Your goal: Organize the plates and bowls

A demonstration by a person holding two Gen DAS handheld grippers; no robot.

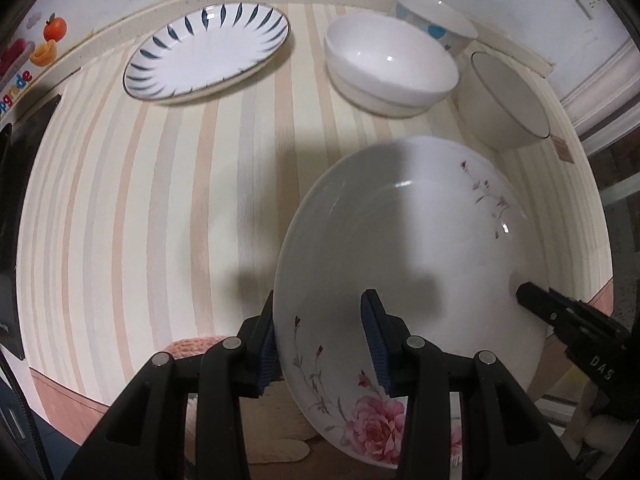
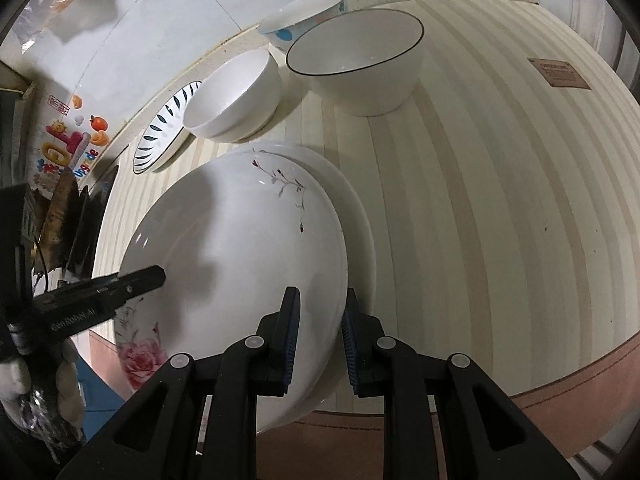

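Note:
A white plate with pink flowers (image 1: pixel 420 248) is held between both grippers, tilted above the striped table (image 1: pixel 180 200). My left gripper (image 1: pixel 324 344) is shut on its near-left rim. My right gripper (image 2: pixel 320 340) is shut on the opposite rim of the flower plate (image 2: pixel 240 264); in the right wrist view a second white plate (image 2: pixel 356 216) shows just under it. The right gripper's finger (image 1: pixel 536 300) shows at the plate's right edge in the left wrist view. A white plate with blue leaf marks (image 1: pixel 208 56) lies at the far left.
Three bowls stand at the back: a plain white bowl (image 1: pixel 388 64), a dark-rimmed bowl (image 1: pixel 504 100) and a blue-dotted bowl (image 1: pixel 436 20). A wall with fruit stickers (image 1: pixel 44 36) runs behind. The table's front edge (image 2: pixel 560 376) is near. Dark objects (image 2: pixel 76 232) stand left.

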